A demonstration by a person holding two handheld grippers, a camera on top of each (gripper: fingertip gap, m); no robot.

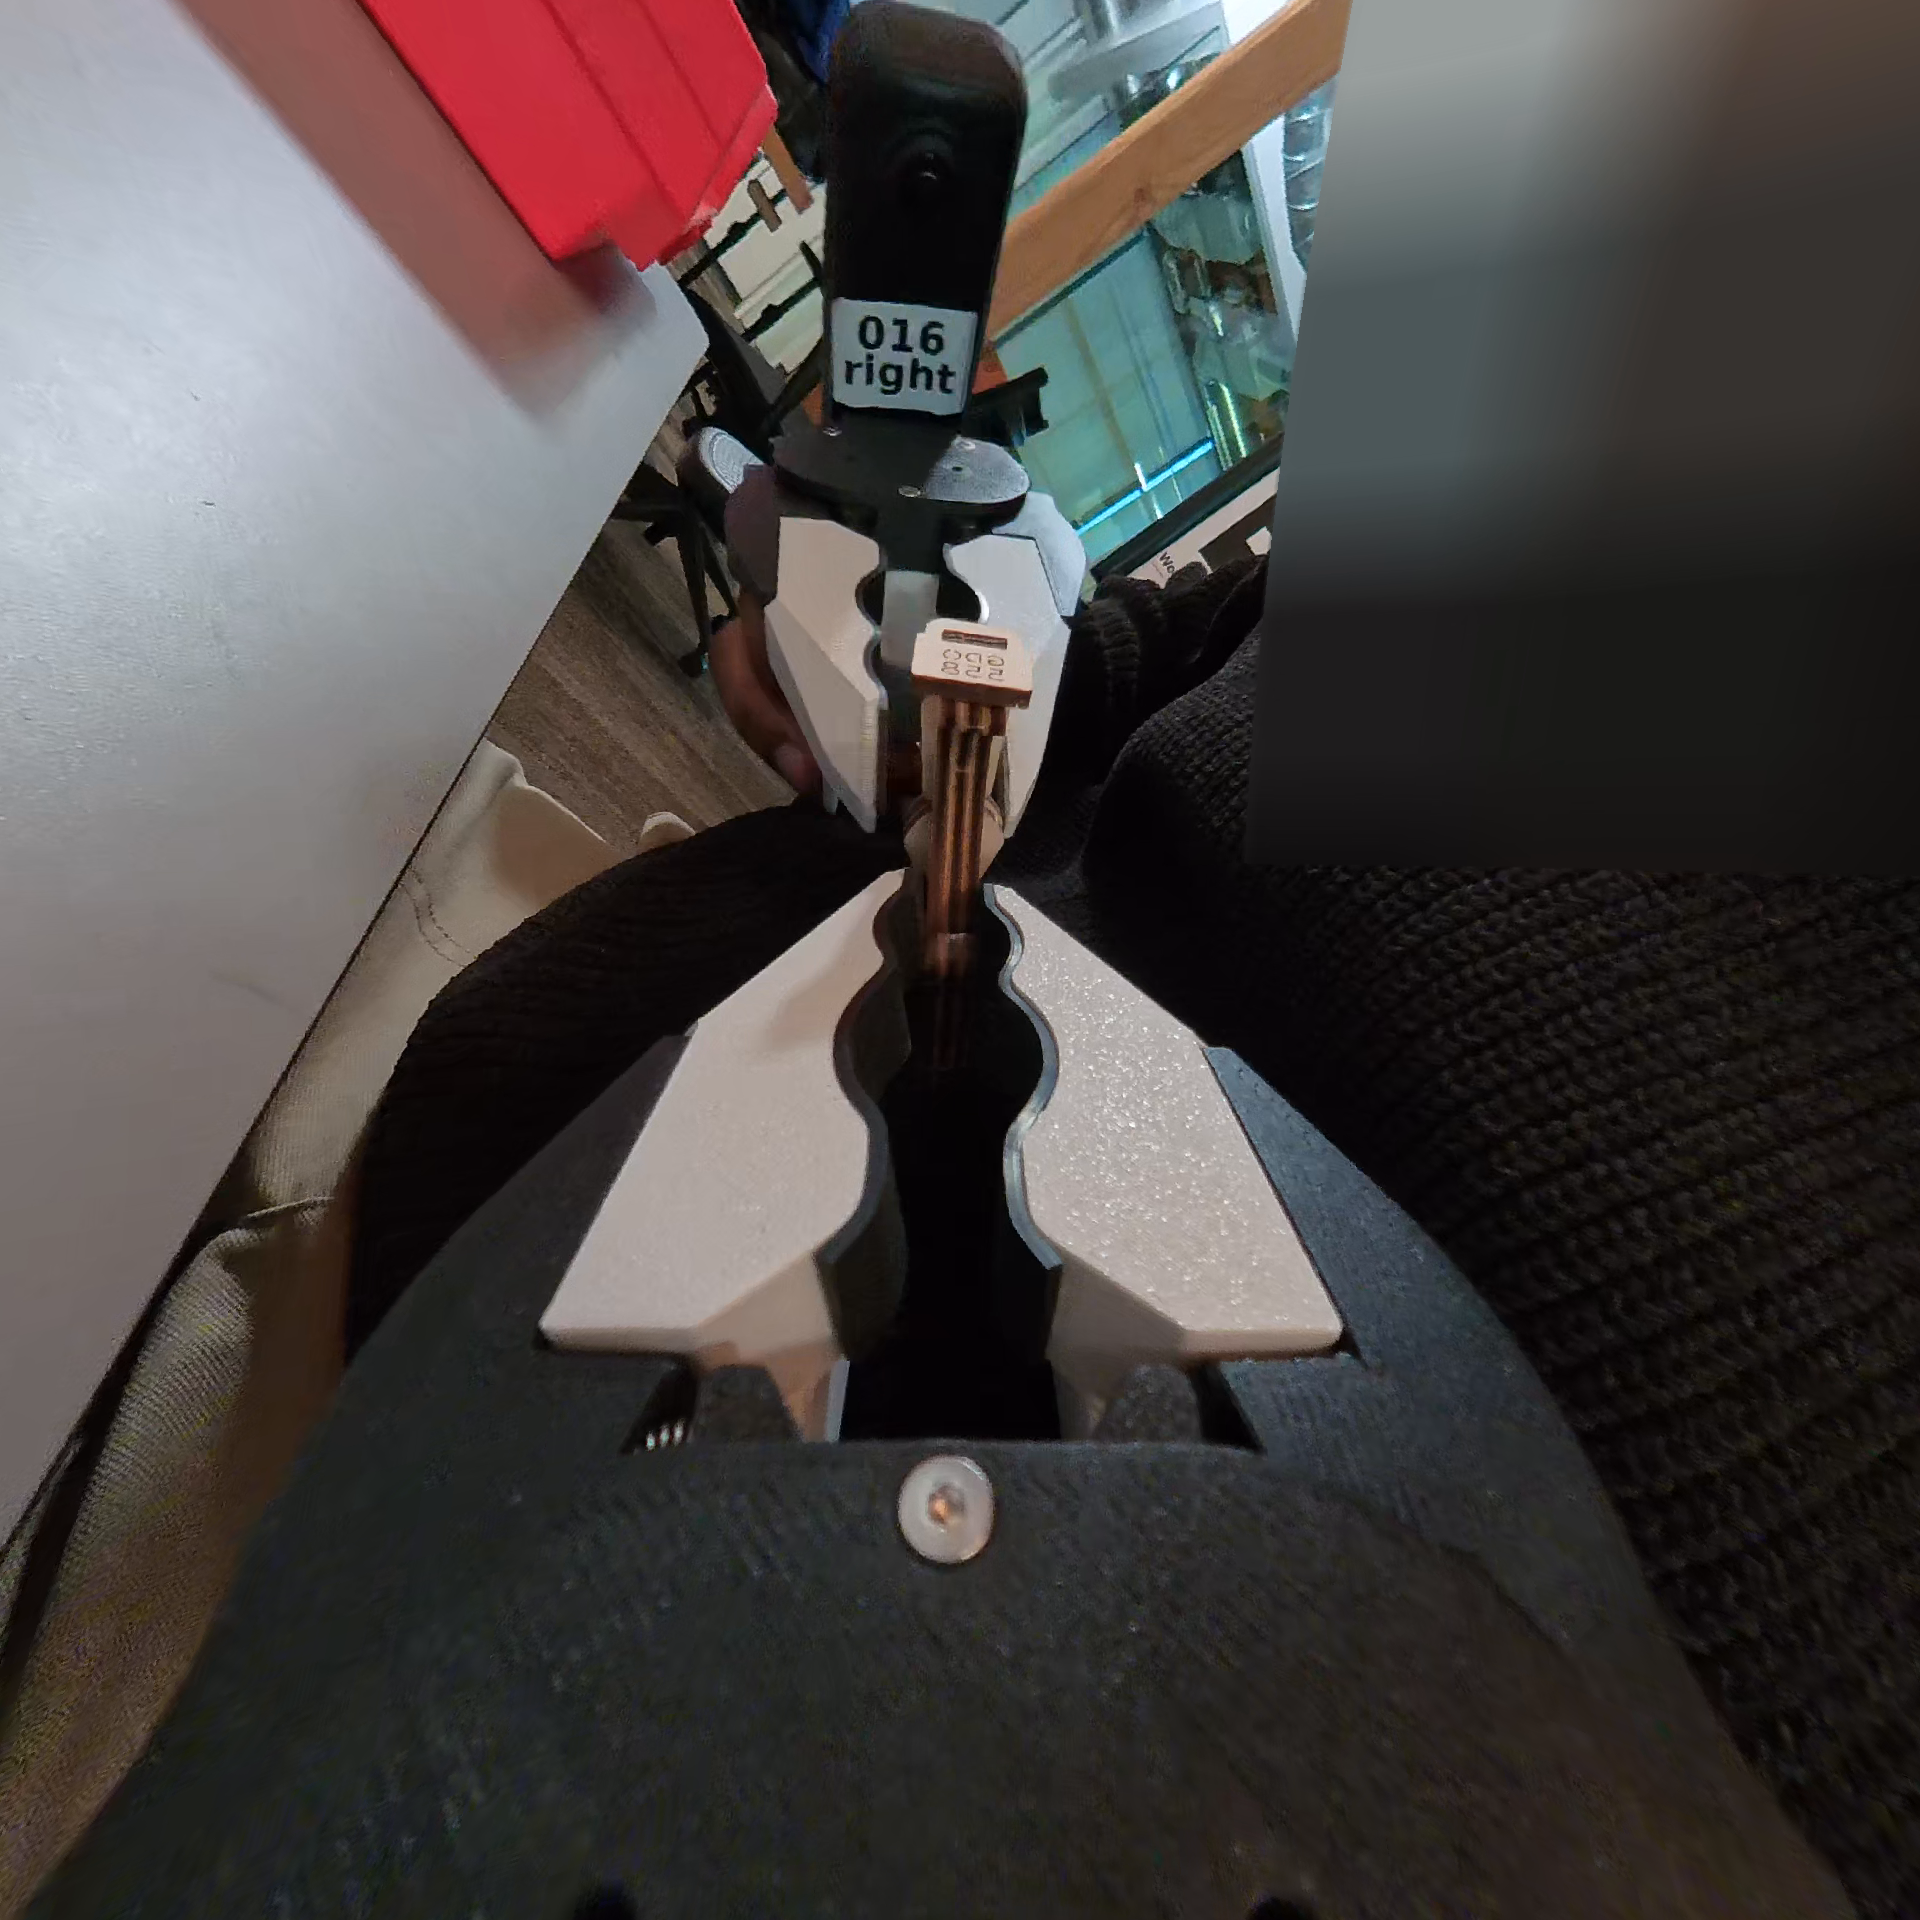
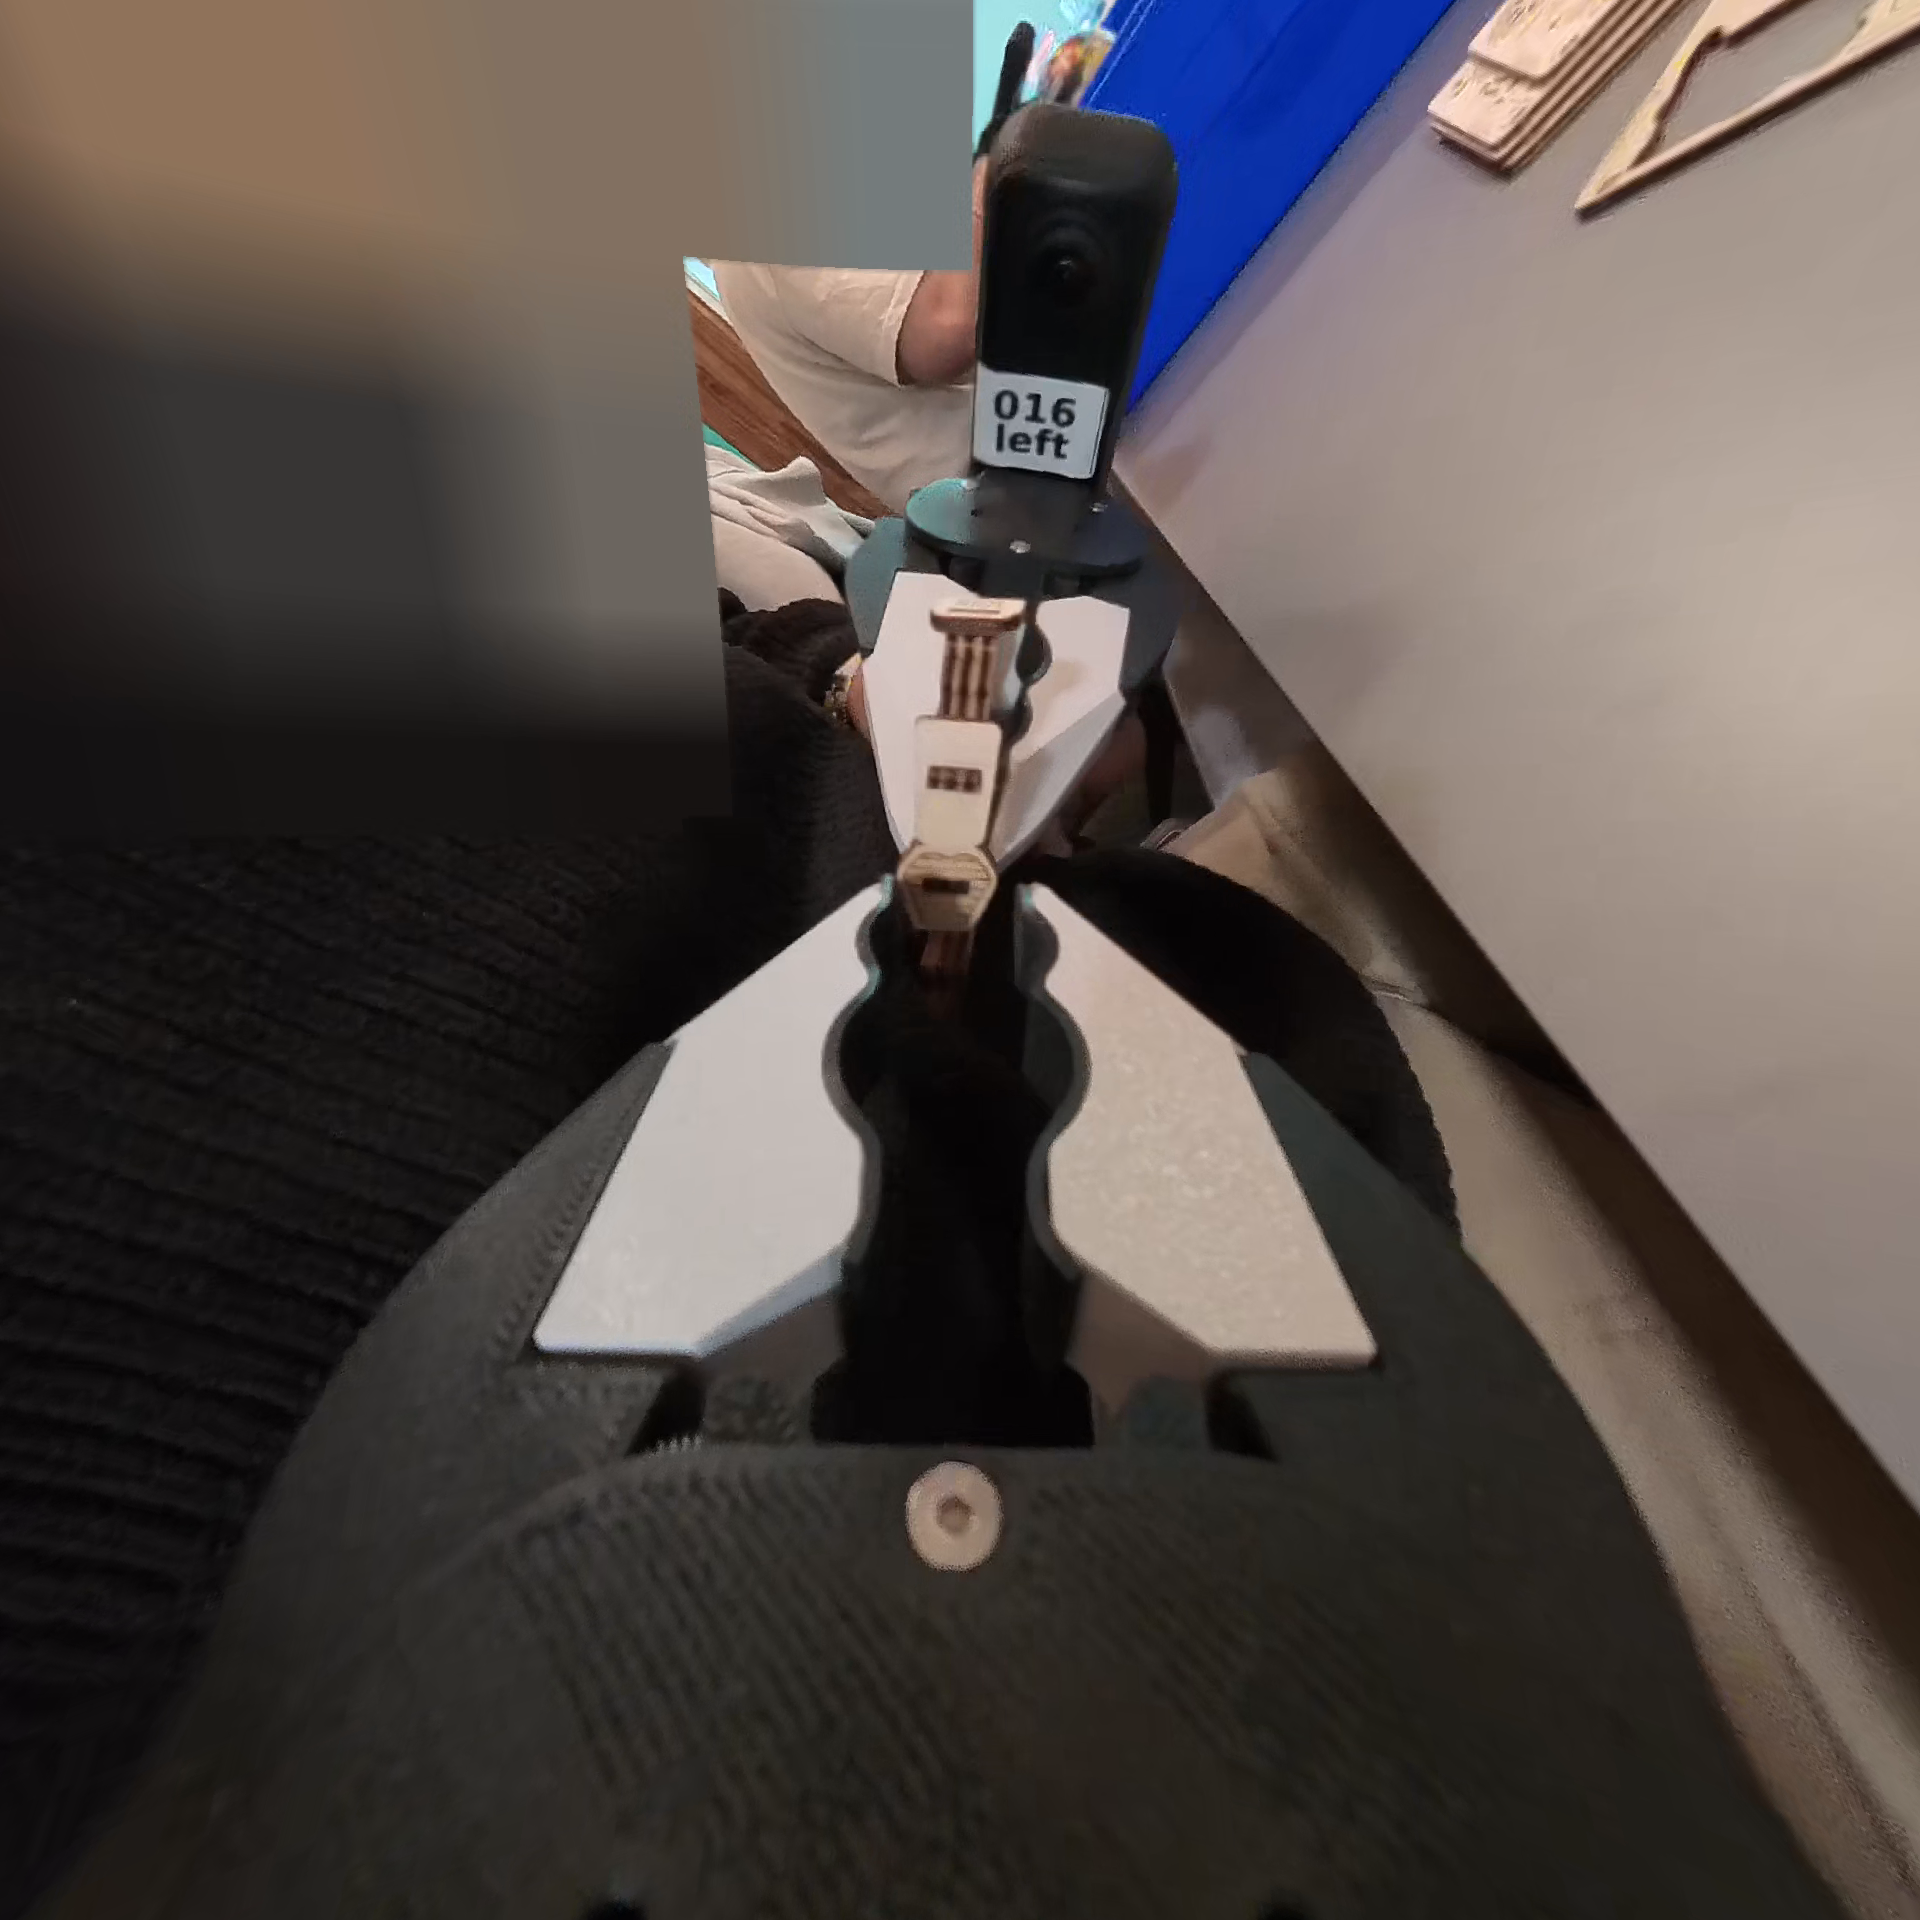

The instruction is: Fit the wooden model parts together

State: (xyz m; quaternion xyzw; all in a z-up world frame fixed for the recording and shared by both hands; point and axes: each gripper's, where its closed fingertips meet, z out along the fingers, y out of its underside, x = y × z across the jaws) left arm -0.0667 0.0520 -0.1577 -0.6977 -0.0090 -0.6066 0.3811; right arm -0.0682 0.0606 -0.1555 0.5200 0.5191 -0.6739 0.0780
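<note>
- The left tool [image 1: 940, 914] and right tool [image 2: 951, 914] face each other tip to tip, off the table [image 2: 1558, 623] edge and over the person's lap, so both can pinch 1 wooden model assembly [image 2: 951, 790].
- Each tool is pressed onto an opposite end, apparently to squeeze the joints together.
- Spare wooden sheets [image 2: 1538, 94] lie at the table's far corner.

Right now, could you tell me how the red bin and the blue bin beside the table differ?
The red bin shows only in the left wrist view, at the upper left on the grey table; the blue bin shows only in the right wrist view, at the table's far edge. The red bin shows a stepped rim, while the blue bin shows one flat face. Both are plain coloured plastic and are untouched by either gripper.
</note>
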